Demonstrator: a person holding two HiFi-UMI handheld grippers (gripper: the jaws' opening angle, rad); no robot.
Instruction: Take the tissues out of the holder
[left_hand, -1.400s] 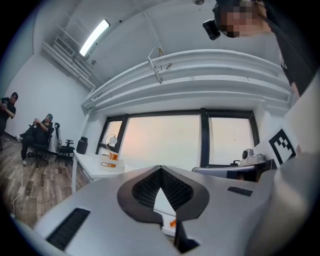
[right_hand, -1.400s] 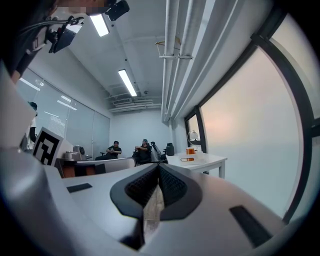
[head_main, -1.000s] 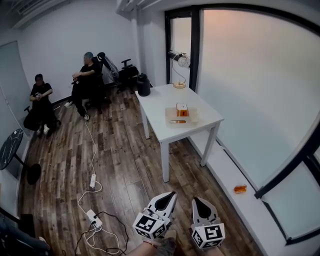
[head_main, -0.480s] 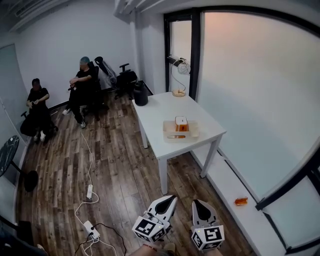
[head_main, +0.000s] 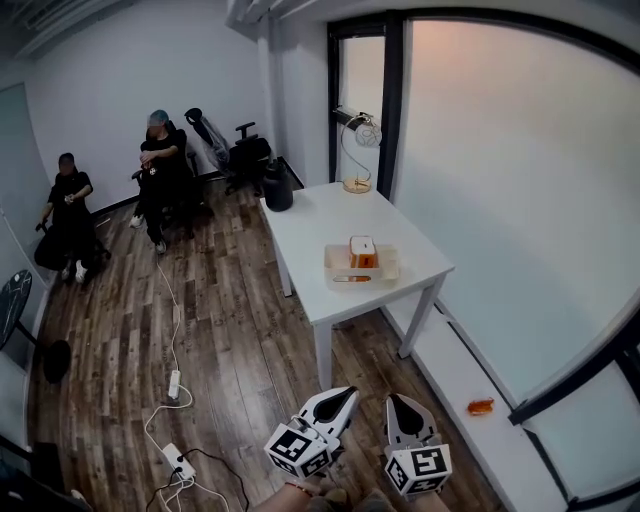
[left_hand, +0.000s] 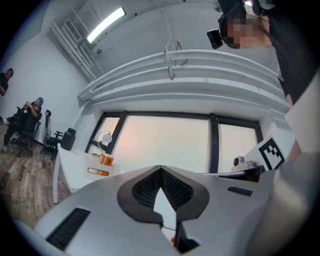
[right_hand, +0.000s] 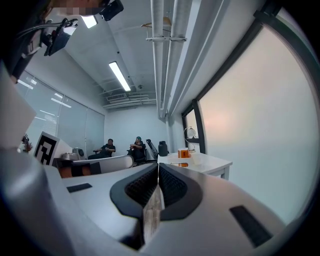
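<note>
The floor (head_main: 230, 330) is dark wood planking with a faint sheen. The tabletop (head_main: 310, 225) looks smooth, matt white. The left tongs (left_hand: 160, 169) and right tongs (right_hand: 158, 166) wear matt grey plastic shells with black, finely ribbed pads (right_hand: 138, 187)

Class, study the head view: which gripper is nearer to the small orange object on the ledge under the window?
Right. The right gripper is just left of the small orange object, at about its level in the picture. The left gripper lies further left, beyond the right one.
</note>
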